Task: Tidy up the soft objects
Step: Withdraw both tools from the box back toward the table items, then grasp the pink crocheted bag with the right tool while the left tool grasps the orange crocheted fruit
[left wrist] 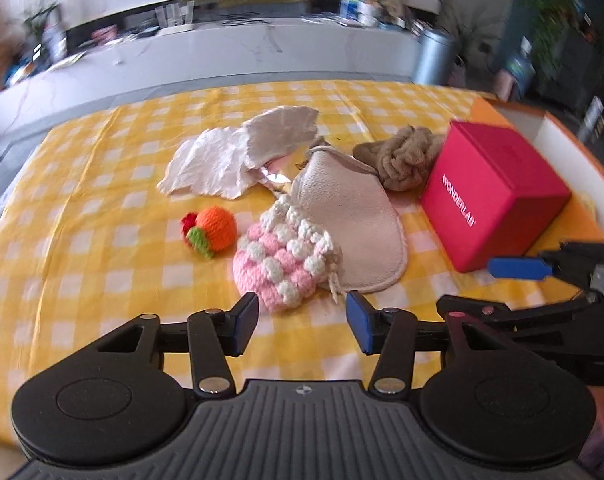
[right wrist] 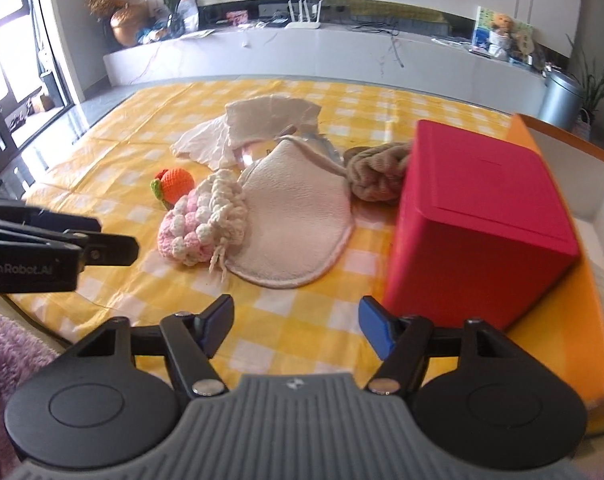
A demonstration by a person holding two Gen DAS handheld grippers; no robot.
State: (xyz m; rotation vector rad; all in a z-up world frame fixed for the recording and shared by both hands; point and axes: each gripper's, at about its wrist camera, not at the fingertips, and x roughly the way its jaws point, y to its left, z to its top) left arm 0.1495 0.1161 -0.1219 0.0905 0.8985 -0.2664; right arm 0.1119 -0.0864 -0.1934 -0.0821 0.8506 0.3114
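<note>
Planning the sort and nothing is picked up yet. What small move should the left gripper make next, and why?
Probably ease the left gripper forward onto the pink and white crochet pouch: its jaws are open and empty, and the pouch lies nearest, straight ahead.

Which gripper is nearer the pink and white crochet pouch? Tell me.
Left. The left gripper sits open just in front of the pink and white crochet pouch, nearly at its edge. The right gripper, also open, is farther back and off to the pouch's right, by the red box.
</note>
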